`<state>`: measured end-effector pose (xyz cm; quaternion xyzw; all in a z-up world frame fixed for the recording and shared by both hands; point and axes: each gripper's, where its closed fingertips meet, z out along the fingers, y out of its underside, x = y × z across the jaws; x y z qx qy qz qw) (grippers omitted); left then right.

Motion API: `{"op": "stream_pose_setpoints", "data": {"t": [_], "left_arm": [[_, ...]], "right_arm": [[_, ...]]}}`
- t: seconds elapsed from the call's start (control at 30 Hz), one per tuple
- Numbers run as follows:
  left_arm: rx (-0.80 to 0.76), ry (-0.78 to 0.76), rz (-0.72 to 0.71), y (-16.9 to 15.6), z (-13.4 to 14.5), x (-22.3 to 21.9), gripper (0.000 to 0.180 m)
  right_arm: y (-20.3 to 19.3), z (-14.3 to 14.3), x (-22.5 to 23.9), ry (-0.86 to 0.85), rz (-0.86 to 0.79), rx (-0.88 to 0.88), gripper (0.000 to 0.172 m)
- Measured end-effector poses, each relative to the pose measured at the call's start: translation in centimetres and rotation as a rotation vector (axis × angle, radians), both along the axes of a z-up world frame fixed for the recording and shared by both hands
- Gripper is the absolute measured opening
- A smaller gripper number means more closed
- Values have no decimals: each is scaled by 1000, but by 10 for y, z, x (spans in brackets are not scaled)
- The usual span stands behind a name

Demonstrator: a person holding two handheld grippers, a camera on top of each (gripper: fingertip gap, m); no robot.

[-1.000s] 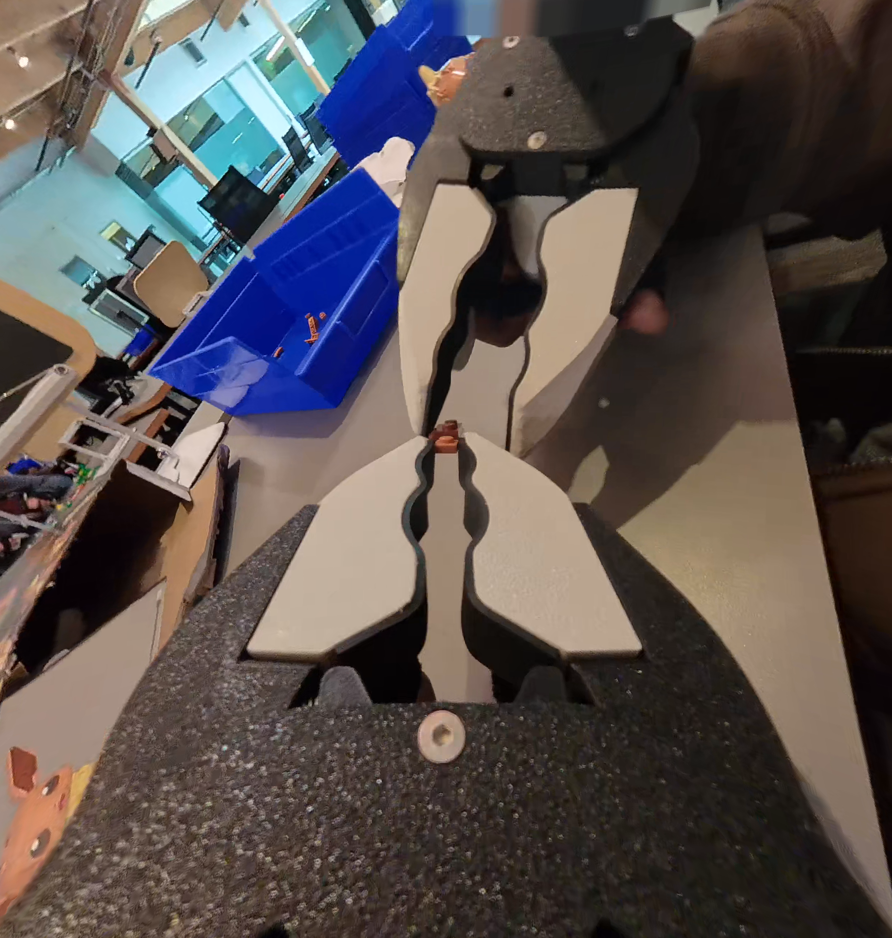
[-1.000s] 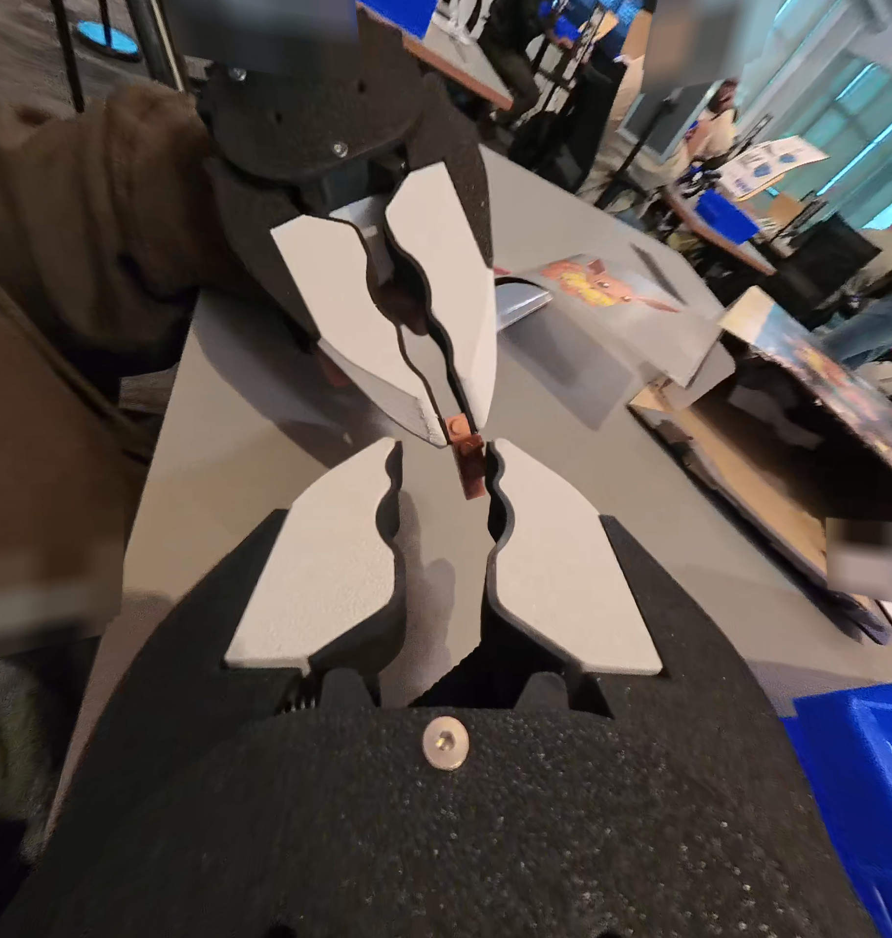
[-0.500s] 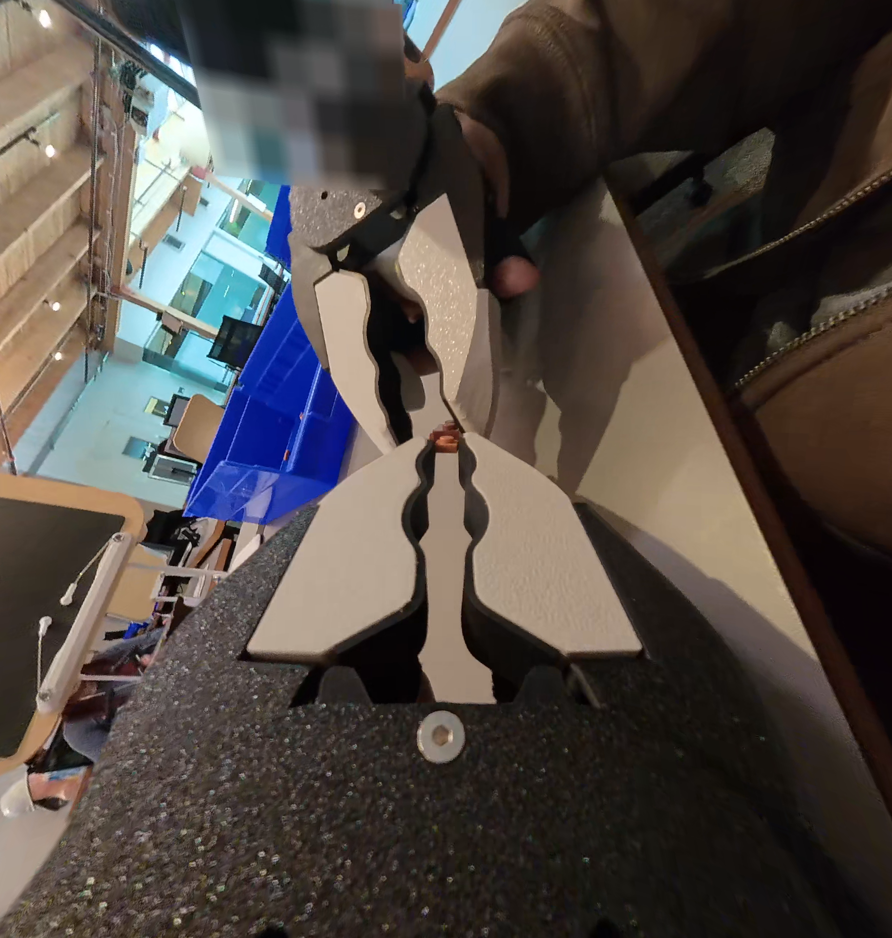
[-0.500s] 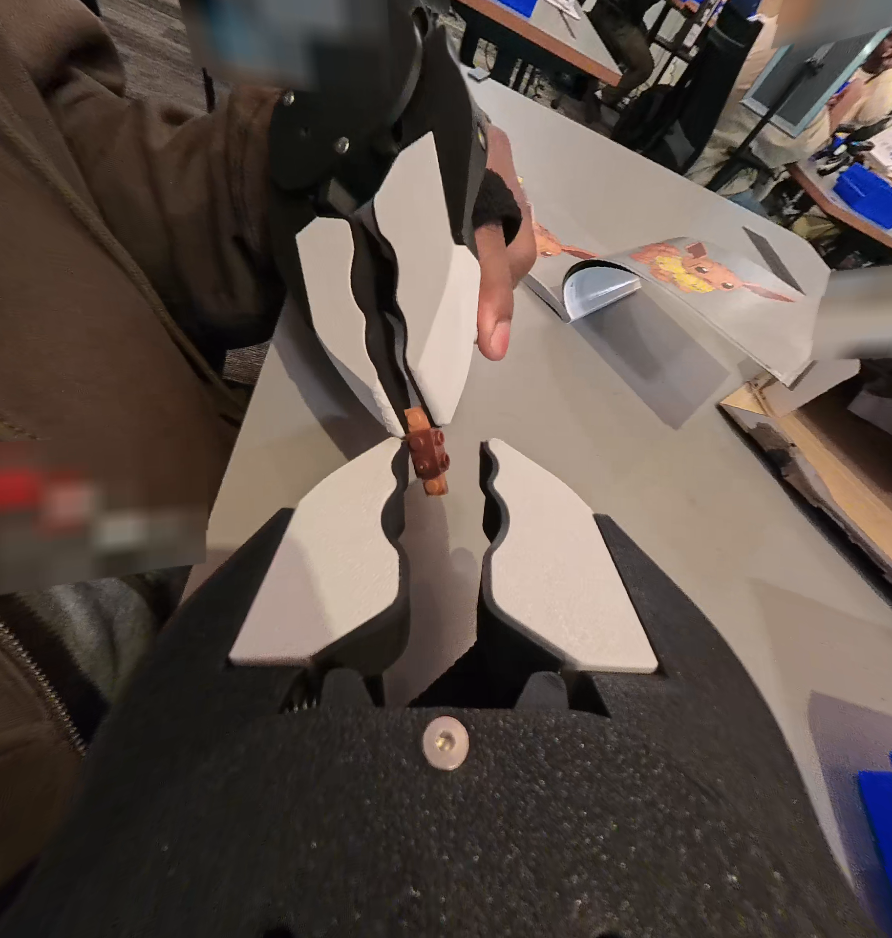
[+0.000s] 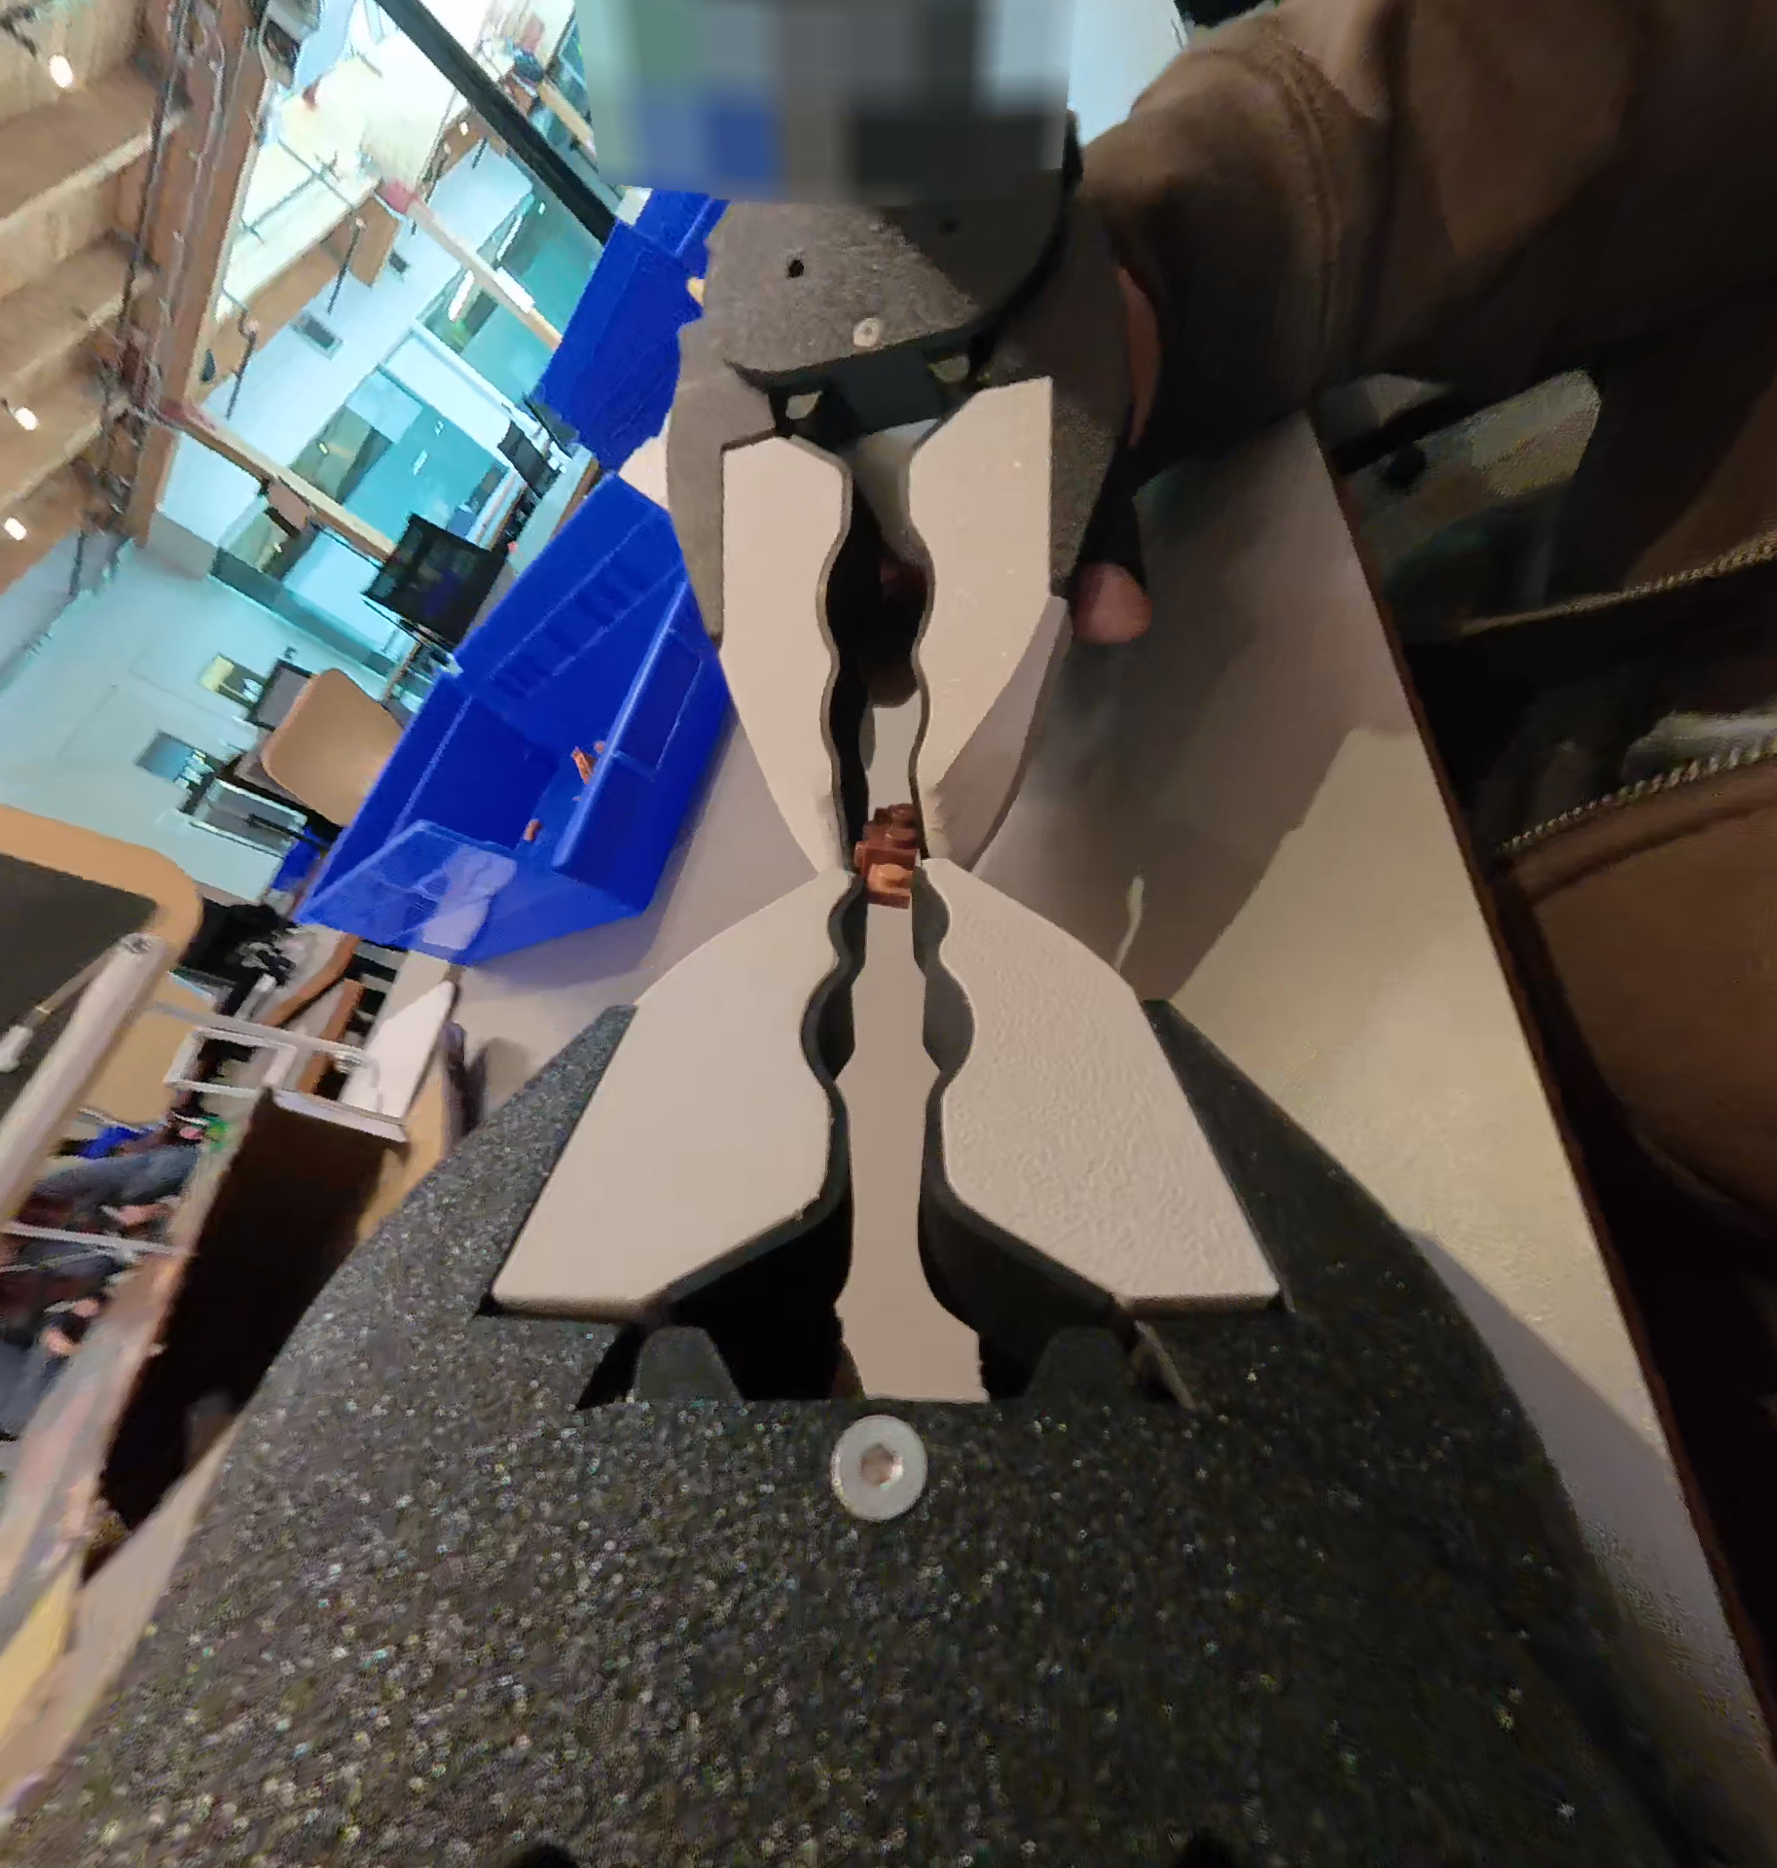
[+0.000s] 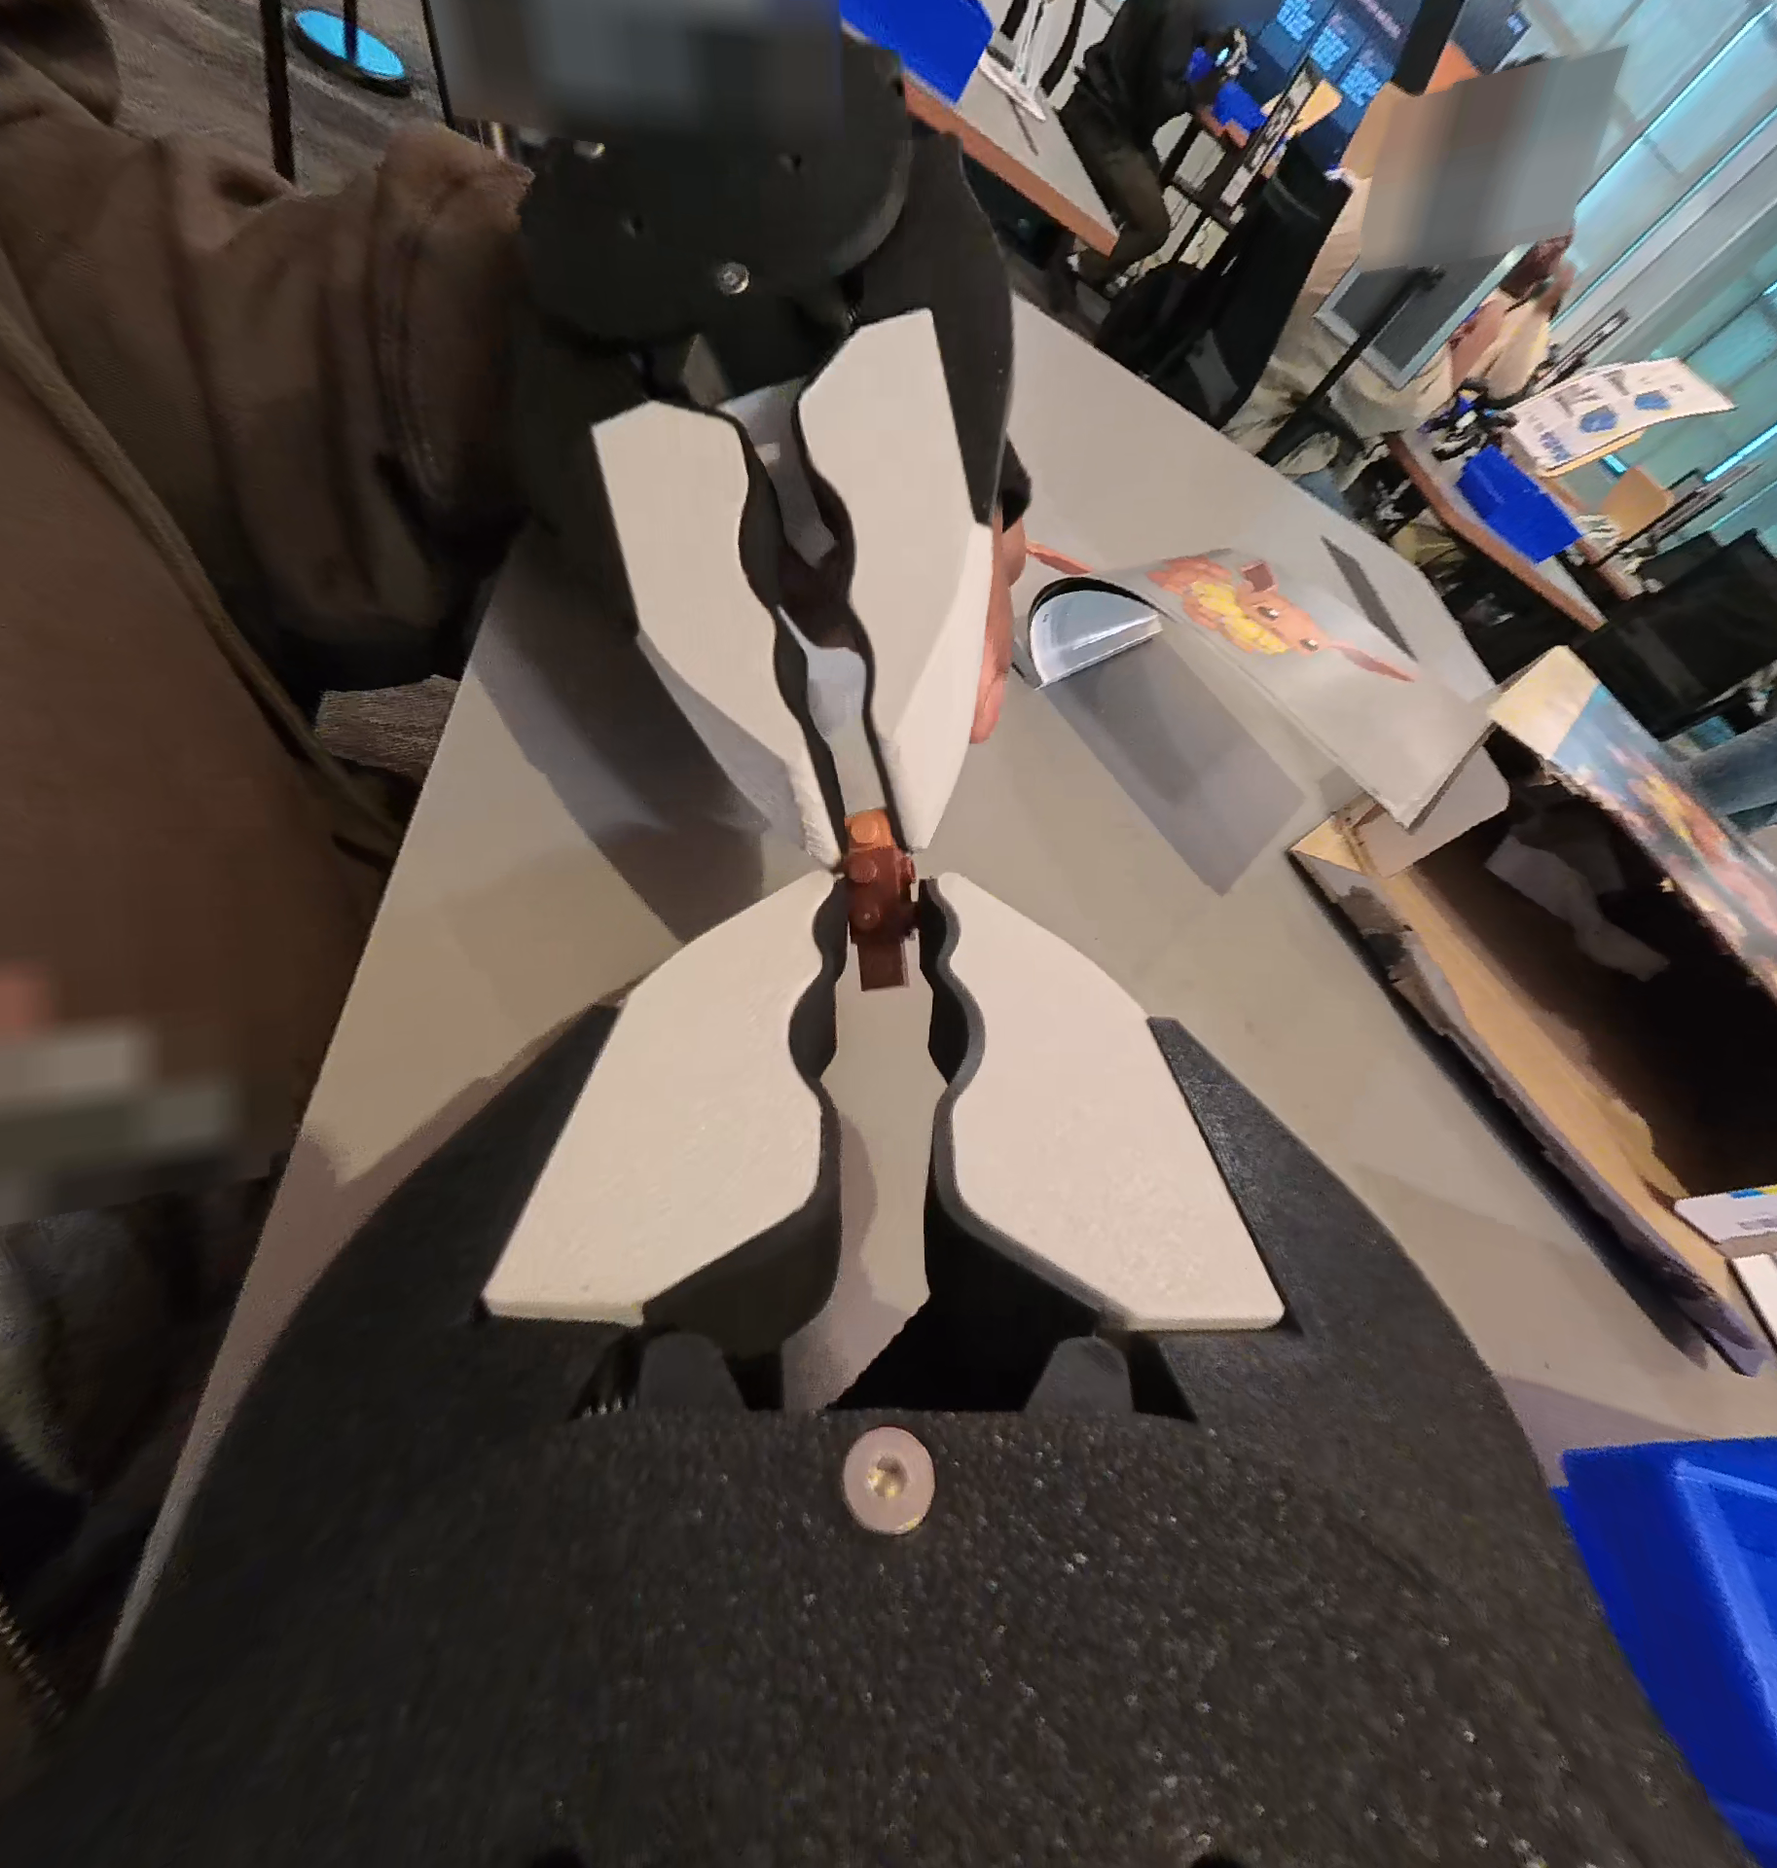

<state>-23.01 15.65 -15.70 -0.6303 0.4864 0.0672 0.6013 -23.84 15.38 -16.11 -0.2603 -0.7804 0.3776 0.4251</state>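
Right jaws now closer; brown bits [image 5: 581, 760] in blue bin [image 5: 480, 809]

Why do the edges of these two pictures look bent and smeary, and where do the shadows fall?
Left wrist view: wide-angle bending tilts the blue bins; the lower-left corner is motion-smeared; bright windows wash out the background; a soft shadow crosses the table. Right wrist view: sharp at the small brown brick piece, soft toward the edges; the booklet casts a grey shadow. Blocky patches are added masks.
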Motion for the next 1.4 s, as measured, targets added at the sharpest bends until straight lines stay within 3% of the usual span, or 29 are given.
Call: {"op": "stream_pose_setpoints", "data": {"t": [0.23, 0.57, 0.7, 1.03, 1.17, 1.4], "left_arm": [[-74, -100, 14, 0, 3, -2, 8], [134, 189, -12, -2, -4, 6, 8], [146, 294, 3, 2, -15, 5, 8], [219, 345, -5, 2, -11, 8, 8], [169, 289, 5, 2, -11, 7, 8], [63, 31, -12, -3, 6, 9, 8]], "right_arm": [[1, 6, -1, 52, -20, 18, 12], [-1, -6, 7, -136, 35, -181, 20], [-6, -2, 13, -191, 88, -283, 17], [-3, -12, 12, -291, 73, -311, 14], [-3, -10, 11, -247, 73, -271, 13], [-8, 11, 13, -106, 112, -242, 12]]}}
